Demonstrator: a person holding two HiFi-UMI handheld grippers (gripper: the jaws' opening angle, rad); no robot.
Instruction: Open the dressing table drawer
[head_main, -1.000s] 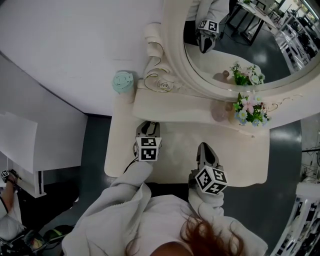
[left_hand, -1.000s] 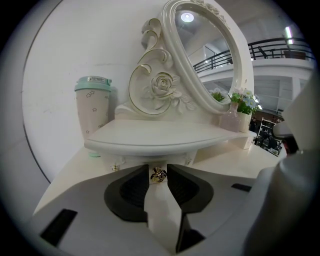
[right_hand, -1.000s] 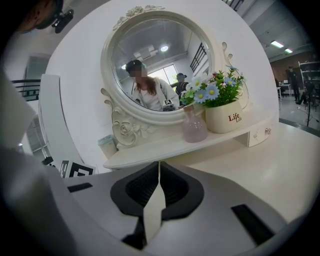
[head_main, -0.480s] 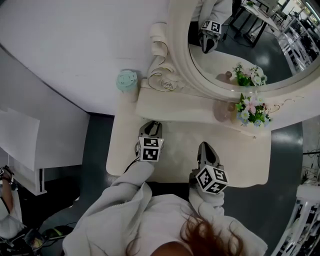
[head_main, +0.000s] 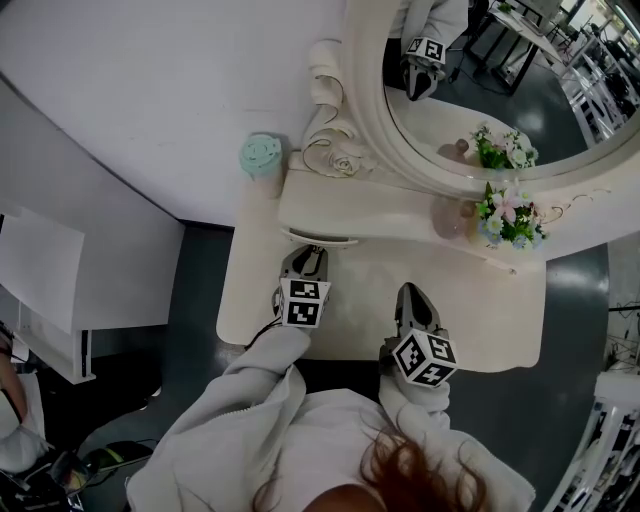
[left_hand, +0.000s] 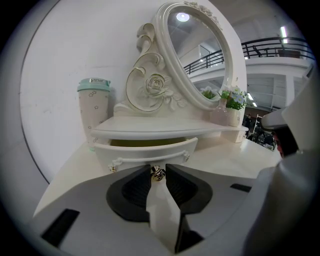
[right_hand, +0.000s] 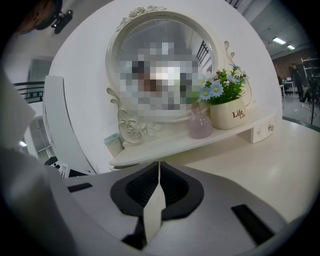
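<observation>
The left hand-held gripper (left_hand: 158, 169), its jaws just drawn in, pinches the small knob (left_hand: 158, 174) of the dressing table drawer (left_hand: 145, 151), which is slightly open beneath the shelf (left_hand: 165, 131), while the right hand-held gripper (right_hand: 159, 167) hovers pressed together, empty, over the tabletop (right_hand: 260, 155).

The drawer (left_hand: 145, 152) is a small cream-white one with a bowed front, set under the raised shelf (left_hand: 165, 131) at the left end of the dressing table (left_hand: 225, 155). It stands partly pulled out, level, with a strip of its yellowish inside showing above the front panel in the middle of the left gripper view. In the head view its curved front (head_main: 318, 240) pokes out just past the shelf edge, left of centre. Its small metal knob (left_hand: 158, 173) sits clamped between the jaws of the left gripper (left_hand: 158, 167), which have just been closing.
</observation>
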